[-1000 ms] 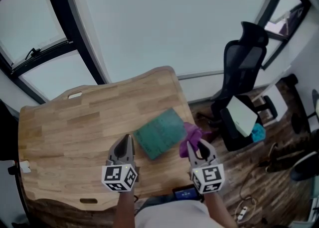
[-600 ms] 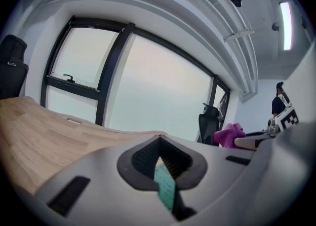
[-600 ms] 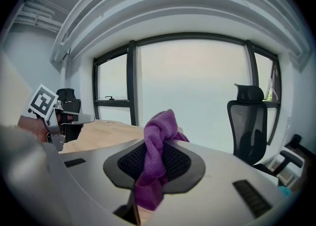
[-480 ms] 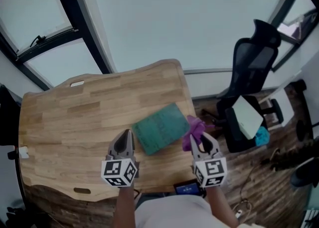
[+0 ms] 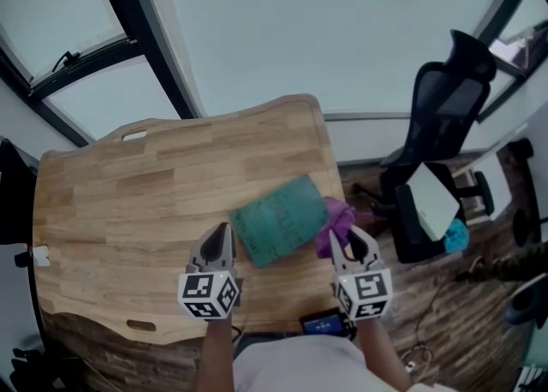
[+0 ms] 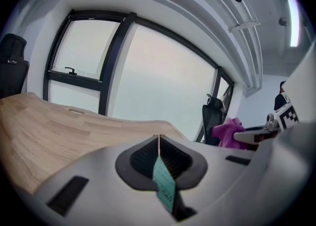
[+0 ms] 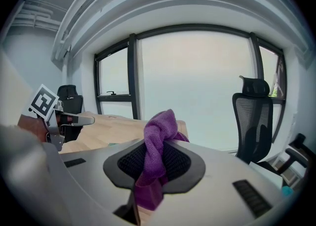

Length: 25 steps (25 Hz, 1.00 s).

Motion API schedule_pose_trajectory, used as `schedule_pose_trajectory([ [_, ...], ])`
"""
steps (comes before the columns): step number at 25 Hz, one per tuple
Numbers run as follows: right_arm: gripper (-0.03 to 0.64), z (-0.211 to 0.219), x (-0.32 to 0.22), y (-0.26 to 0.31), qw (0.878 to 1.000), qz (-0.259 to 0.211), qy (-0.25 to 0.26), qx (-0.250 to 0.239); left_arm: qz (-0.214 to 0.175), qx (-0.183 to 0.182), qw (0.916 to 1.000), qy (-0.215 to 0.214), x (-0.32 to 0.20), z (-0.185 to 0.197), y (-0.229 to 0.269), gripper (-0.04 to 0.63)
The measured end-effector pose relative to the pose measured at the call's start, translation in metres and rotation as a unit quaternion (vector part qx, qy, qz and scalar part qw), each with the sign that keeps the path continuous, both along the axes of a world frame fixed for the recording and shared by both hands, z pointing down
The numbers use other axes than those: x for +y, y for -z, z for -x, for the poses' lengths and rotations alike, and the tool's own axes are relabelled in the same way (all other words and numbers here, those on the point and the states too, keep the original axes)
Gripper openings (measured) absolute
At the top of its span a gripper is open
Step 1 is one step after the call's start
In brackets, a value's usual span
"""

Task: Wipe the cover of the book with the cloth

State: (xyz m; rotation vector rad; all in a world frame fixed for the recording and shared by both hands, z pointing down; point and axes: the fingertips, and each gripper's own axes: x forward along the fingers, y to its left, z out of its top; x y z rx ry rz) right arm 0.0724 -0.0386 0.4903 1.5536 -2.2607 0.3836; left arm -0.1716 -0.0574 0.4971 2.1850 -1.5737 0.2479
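Jaws of the right gripper point(image 5: 347, 243) were pinched tight on the purple cloth point(image 5: 335, 226). In the right gripper view the cloth point(image 7: 159, 138) stuck up from between them in a twisted lump. The left gripper point(image 5: 219, 240) had its jaws pressed together with no gap. A small teal strip showed low down between them in the left gripper view, and I could not tell what it was.

The teal book point(image 5: 278, 219) lay flat on the wooden table point(image 5: 120, 202), near the table's right edge. It sat between the two grippers and a little ahead of them. The cloth hung just beside the book's right side. I could not tell if it touched the cover.

I think the wiping had not started yet, and this was the step of bringing the cloth to the book. The next move called for the right gripper to go left and down until the cloth lay on the cover, then to rub across it. The book could slide on the smooth wood, so the left gripper might need to press on the near corner to hold it.
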Motion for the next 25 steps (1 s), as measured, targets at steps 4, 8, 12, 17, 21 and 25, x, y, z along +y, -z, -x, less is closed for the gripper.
schedule_pose_trajectory([
  [4,0.074,0.0,-0.004,-0.014,1.0,0.011,0.004,0.005,0.017,0.004,0.9998,0.001,-0.001,0.003,-0.017,-0.006],
  [8,0.075,0.002,-0.01,-0.019,1.0,0.01,0.015,0.024,0.037,0.012,0.9992,0.003,-0.001,0.003,-0.033,-0.006],
  [12,0.075,0.001,-0.016,-0.025,0.999,0.02,0.02,0.031,0.058,0.015,0.9982,0.003,-0.005,0.001,-0.049,0.003],
  [17,0.074,-0.004,-0.03,-0.033,0.999,0.021,0.022,0.034,0.093,0.022,0.9954,0.003,-0.008,-0.001,-0.07,0.041],
  [21,0.075,-0.003,-0.041,-0.039,0.999,0.026,0.026,0.035,0.119,0.024,0.9926,0.006,-0.01,0.002,-0.084,0.067],
  [25,0.075,-0.002,-0.051,-0.043,0.998,0.033,0.032,0.038,0.142,0.024,0.9896,0.005,-0.012,0.0,-0.096,0.089],
])
